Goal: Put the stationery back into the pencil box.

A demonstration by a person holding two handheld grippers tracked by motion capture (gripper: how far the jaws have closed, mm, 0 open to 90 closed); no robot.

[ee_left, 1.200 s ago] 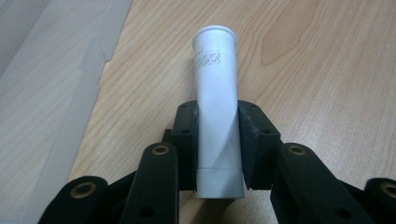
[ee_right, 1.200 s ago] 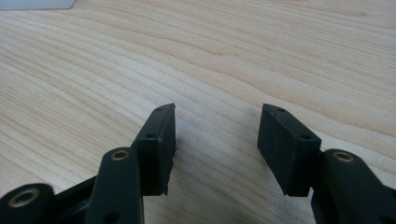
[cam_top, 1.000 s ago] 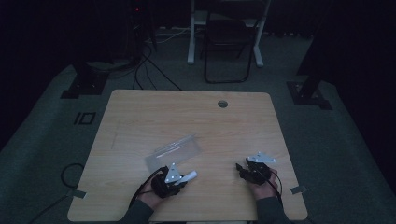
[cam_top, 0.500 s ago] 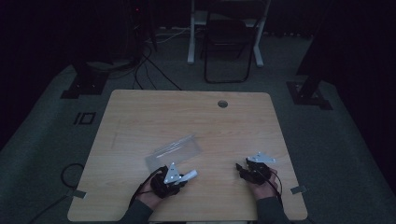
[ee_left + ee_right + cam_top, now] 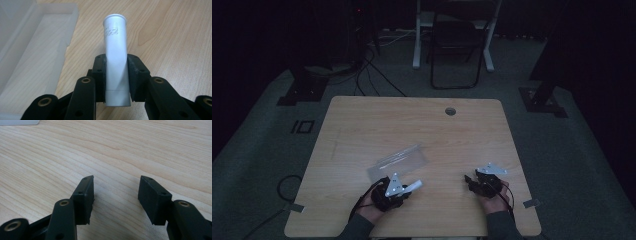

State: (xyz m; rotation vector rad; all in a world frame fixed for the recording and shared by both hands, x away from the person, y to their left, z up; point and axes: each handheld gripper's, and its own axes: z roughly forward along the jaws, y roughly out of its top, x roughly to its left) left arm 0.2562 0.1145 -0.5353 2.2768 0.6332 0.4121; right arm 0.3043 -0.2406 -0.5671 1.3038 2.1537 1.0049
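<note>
A white plastic tube [image 5: 115, 57] with small print near its flared end sticks out forward between the jaws of my left gripper [image 5: 116, 77], which is shut on it. In the high view the left gripper [image 5: 398, 190] sits near the table's front edge with the white tube [image 5: 413, 186] pointing right. A clear plastic box [image 5: 398, 162] lies just beyond it, and its frosted wall [image 5: 30, 50] fills the left side of the left gripper view. My right gripper [image 5: 116, 195] stands open over bare wood, nothing between its jaws. From above, the right gripper [image 5: 477, 182] is at the front right.
The wooden table [image 5: 412, 125] has a round cable hole [image 5: 450, 111] near its far edge. Behind the table stand a dark folding chair [image 5: 457, 45] and stand legs on the floor. Cables [image 5: 367, 75] run across the dim floor.
</note>
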